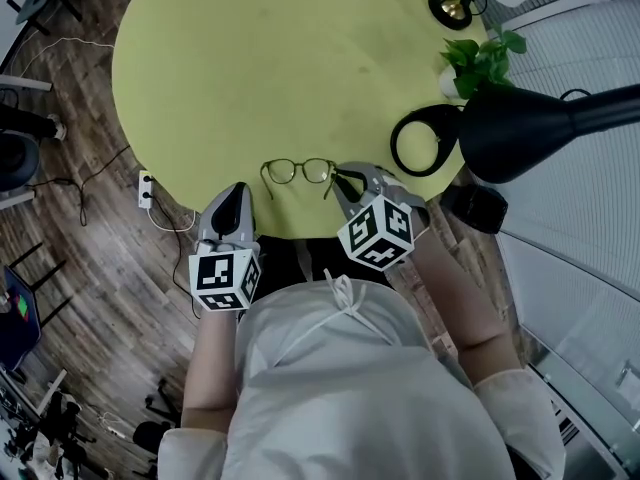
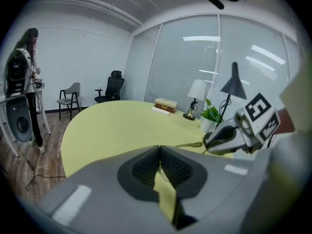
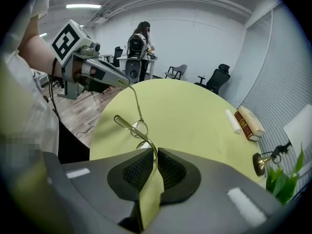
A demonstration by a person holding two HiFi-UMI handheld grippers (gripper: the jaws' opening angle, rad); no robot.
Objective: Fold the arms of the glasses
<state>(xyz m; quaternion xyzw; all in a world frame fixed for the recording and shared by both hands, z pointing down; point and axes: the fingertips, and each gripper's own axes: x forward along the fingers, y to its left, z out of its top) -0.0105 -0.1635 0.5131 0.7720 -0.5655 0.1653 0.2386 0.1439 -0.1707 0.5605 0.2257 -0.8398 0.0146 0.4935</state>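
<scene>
Low centre — left gripper pinches one arm of the glasses, right gripper the other, at the edge of the yellow-green table.

Black lamp, potted plant, books

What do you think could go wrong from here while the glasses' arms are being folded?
The right gripper and the left gripper each look shut on a thin arm of the glasses; pulling apart or twisting could bend an arm or strain a hinge. The glasses are close to the edge of the table, so a slip could send them to the floor.
</scene>
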